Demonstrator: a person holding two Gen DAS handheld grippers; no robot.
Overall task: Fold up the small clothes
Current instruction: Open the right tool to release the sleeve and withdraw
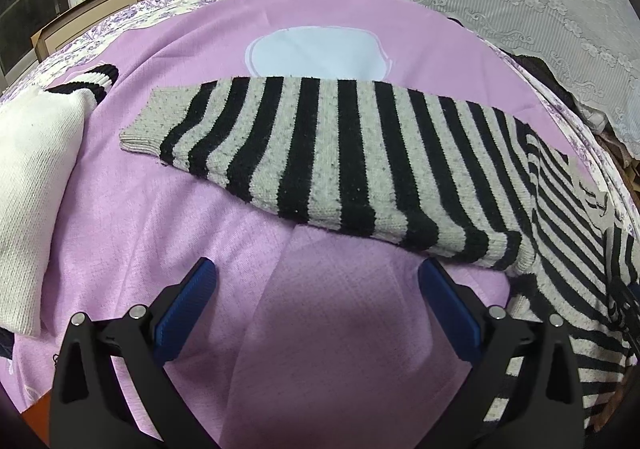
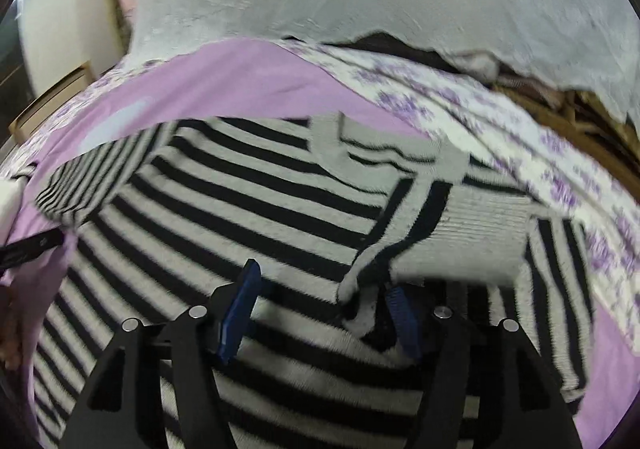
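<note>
Striped sweater (image 1: 360,153) black and grey-white, spread on pink cloth (image 1: 200,209), sleeve laid flat across cloth. Left gripper (image 1: 316,301) jaws wide apart, empty, just short of sleeve. Right gripper (image 2: 320,301) over sweater body (image 2: 224,209), jaws parted; grip on folded sleeve edge unclear, view blurred.

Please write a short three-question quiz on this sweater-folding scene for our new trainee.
1. True or false: the left gripper holds the sleeve of the sweater.
2. What lies under the sweater? A) pink cloth B) bare wood C) a green towel
3. Fill in: at the left edge of the left wrist view lies a folded ____ garment.

Key:
1. False. Its jaws stand open over the pink cloth, short of the sleeve.
2. A.
3. White. The right gripper also has its jaws apart, low over the sweater; the blur hides any contact.
</note>
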